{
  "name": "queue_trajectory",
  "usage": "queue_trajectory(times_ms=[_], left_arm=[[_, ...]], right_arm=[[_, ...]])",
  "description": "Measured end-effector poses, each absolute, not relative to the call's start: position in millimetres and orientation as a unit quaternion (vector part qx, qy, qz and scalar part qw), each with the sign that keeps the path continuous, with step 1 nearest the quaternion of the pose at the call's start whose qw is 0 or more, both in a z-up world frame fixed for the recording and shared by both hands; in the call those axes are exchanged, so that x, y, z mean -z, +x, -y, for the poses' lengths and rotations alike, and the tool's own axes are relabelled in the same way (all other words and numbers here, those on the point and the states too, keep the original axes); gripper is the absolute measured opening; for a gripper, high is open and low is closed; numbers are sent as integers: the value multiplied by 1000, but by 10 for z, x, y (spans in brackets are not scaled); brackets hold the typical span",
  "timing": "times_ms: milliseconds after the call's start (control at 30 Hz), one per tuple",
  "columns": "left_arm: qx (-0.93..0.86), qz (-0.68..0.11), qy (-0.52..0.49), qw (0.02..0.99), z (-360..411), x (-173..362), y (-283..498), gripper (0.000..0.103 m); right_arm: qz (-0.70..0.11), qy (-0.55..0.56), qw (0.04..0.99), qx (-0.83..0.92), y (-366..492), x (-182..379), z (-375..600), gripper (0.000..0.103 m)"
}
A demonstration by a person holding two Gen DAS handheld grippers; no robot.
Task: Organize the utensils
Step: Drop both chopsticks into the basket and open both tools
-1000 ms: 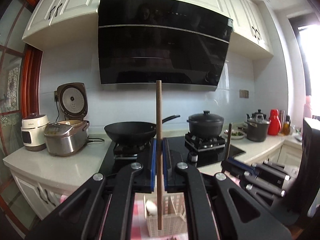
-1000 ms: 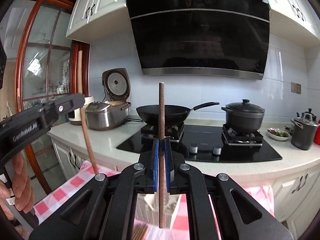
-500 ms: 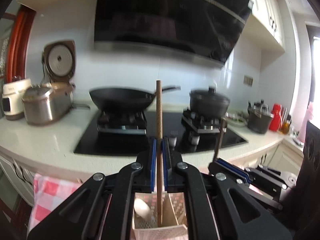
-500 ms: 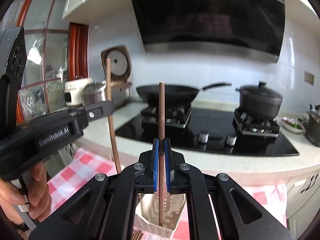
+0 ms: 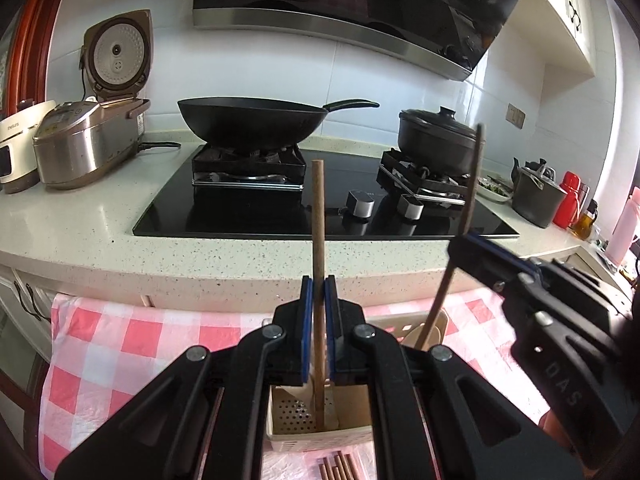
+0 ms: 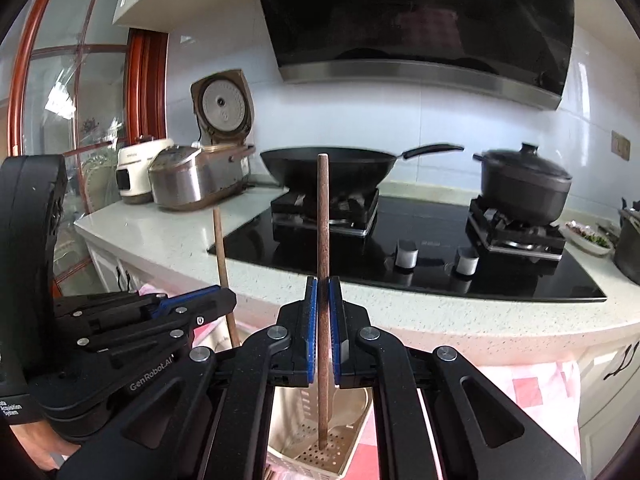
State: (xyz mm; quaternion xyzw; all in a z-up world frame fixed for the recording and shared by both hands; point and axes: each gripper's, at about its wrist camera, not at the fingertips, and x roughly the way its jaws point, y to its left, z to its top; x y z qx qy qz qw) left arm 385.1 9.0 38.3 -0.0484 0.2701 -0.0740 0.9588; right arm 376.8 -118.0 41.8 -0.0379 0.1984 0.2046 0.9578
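1. Left gripper (image 5: 319, 292), black with blue pads, clenched on a brown wooden chopstick (image 5: 319, 240) standing upright.
2. Lower tip of that chopstick down inside the cream perforated plastic utensil holder (image 5: 296, 436) on the pink-and-white checked cloth (image 5: 120, 344).
3. Right gripper (image 6: 322, 296), likewise clenched on a darker brown wooden chopstick (image 6: 323, 220), upright, tip resting in a neighbouring compartment of the same holder.
4. More brown chopsticks (image 5: 338, 470) lying flat on the cloth just in front of the holder.
5. Behind: black wok (image 5: 256, 120) and black lidded pot (image 5: 438, 140) on the hob.

White tiled wall (image 5: 280, 68), speckled counter (image 5: 100, 216), black range hood (image 6: 420, 16) above hob (image 5: 260, 208)
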Motion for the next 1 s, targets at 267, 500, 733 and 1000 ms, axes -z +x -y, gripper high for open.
queue_trajectory(times_ms=[267, 500, 733, 1000], left_arm=[[65, -271, -49, 959, -115, -354, 3855, 12], [42, -250, -62, 965, -301, -463, 3639, 35], [-10, -217, -62, 974, -498, -500, 3054, 65], [-36, -193, -21, 980, -399, -217, 2205, 96]], right_arm=[[-273, -22, 940, -204, 3966, -114, 1187, 14], [-247, 16, 948, -199, 3771, -198, 1466, 60], [-242, 29, 952, -184, 3346, -200, 1753, 60], [-247, 33, 951, -184, 2660, 59, 1837, 60]])
